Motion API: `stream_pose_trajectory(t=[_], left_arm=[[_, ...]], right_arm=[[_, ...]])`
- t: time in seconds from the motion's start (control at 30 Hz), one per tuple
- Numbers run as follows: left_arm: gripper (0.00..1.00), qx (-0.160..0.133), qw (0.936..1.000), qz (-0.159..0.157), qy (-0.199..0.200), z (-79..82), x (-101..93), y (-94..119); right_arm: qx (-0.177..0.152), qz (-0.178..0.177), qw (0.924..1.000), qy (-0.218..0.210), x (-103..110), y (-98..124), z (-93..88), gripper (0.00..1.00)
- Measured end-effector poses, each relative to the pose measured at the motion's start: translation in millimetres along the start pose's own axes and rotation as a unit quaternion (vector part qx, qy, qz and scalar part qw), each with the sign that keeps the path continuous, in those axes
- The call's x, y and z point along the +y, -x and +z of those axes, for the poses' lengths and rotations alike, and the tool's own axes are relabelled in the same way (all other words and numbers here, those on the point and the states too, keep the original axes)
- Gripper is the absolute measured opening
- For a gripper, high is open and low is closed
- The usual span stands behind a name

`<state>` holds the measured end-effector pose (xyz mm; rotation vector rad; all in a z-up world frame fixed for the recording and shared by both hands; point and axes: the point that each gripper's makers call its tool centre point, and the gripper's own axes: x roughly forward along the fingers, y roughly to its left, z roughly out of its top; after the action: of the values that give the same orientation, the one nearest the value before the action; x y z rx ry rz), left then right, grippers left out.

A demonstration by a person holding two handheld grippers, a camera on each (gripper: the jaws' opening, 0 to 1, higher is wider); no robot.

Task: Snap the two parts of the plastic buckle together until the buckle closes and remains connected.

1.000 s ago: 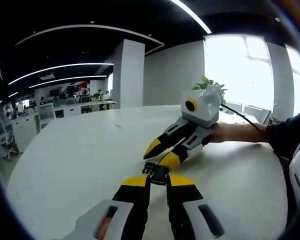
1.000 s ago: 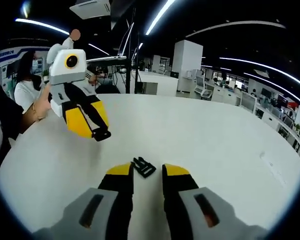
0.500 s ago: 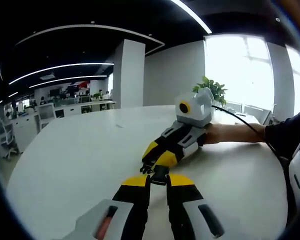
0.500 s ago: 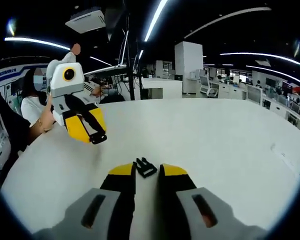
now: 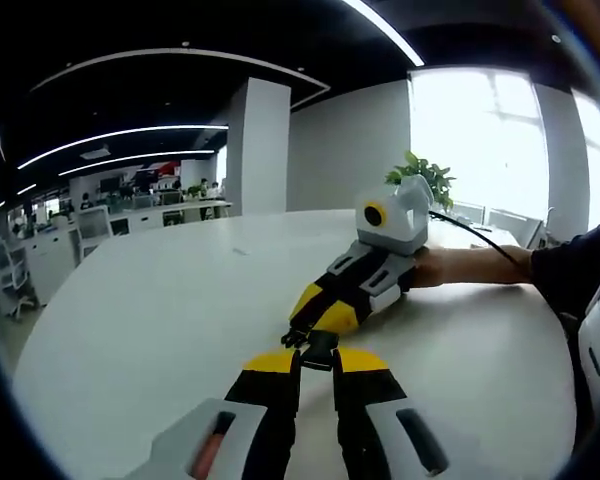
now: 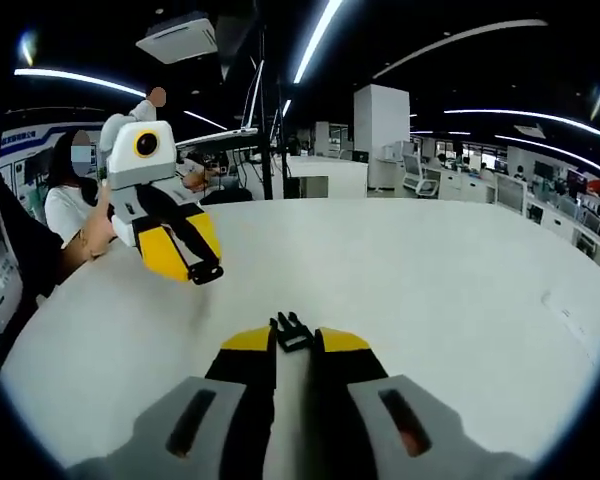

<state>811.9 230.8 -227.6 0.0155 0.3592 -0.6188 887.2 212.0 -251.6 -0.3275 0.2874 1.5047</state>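
Pinching one black plastic buckle half (image 5: 318,349) between their yellow tips, the left tongs (image 5: 317,362) hold it just above the white bench (image 5: 160,310). The right tongs (image 6: 296,340) grip the other half (image 6: 291,331), a small black piece with prongs pointing forward. In the left gripper view, the right tongs' tips sit just beside the held half.

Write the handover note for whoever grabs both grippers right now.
Left gripper: shut on the socket half of the buckle, held above the white table.
Right gripper: shut on the pronged half.
Done: both halves are picked up and face each other; the two halves look close in the left gripper view.
Left: line the prongs up with the socket, push until it clicks, check it holds.
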Motion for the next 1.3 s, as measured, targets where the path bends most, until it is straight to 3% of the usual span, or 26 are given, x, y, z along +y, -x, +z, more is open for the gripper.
stream_pose_trajectory(t=[0.6,0.93,1.3], left_arm=[[0.12,0.006,1.0,-0.006,0.004,-2.7,-4.2,-1.4],[0.12,-0.004,0.9999,-0.005,0.011,1.1,-2.7,-1.5],[0.12,-0.001,0.9999,-0.009,-0.005,8.2,-14.5,-13.8]], right_arm=[[0.001,-0.016,0.9999,0.0,7.8,17.0,-4.4,0.14],[0.004,-0.041,0.9991,0.0,6.4,45.3,-13.4,0.14],[-0.003,-0.081,0.9967,-0.006,4.4,96.0,-30.5,0.14]])
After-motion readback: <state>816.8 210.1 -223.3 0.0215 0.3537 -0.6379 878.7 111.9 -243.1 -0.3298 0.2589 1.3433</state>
